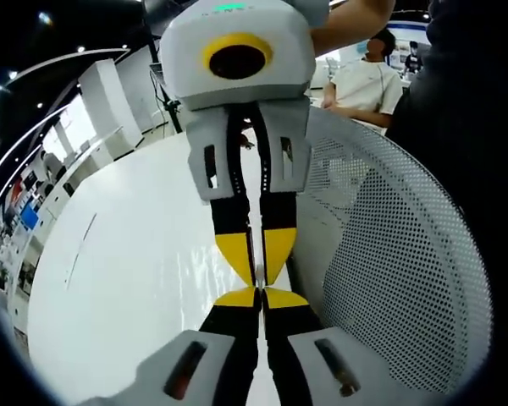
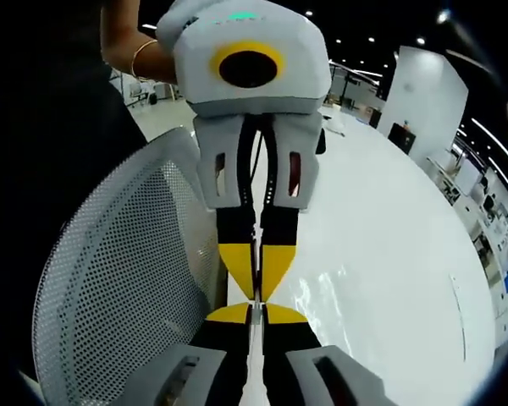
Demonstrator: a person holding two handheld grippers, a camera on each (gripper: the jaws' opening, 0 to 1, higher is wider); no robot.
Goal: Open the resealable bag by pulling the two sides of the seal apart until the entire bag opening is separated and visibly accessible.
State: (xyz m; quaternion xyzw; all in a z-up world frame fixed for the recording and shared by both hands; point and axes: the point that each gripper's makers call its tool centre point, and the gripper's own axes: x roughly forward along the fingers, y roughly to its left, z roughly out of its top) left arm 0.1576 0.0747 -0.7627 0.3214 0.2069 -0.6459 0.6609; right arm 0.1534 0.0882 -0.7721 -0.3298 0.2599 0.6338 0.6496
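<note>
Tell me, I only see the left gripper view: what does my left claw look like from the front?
Observer: In the right gripper view, the left claw has its yellow tips pressed almost together, nose to nose with the right claw.
Operator: Who's holding it?
Observer: A bare arm with a thin bracelet on the wrist.
Operator: Is it switched on?
Observer: I can't say for sure, but a green light glows on top of its grey body.

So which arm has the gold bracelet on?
The arm holding the left gripper; a gold bracelet circles its wrist. The other arm, holding the right gripper, looks bare.
</note>
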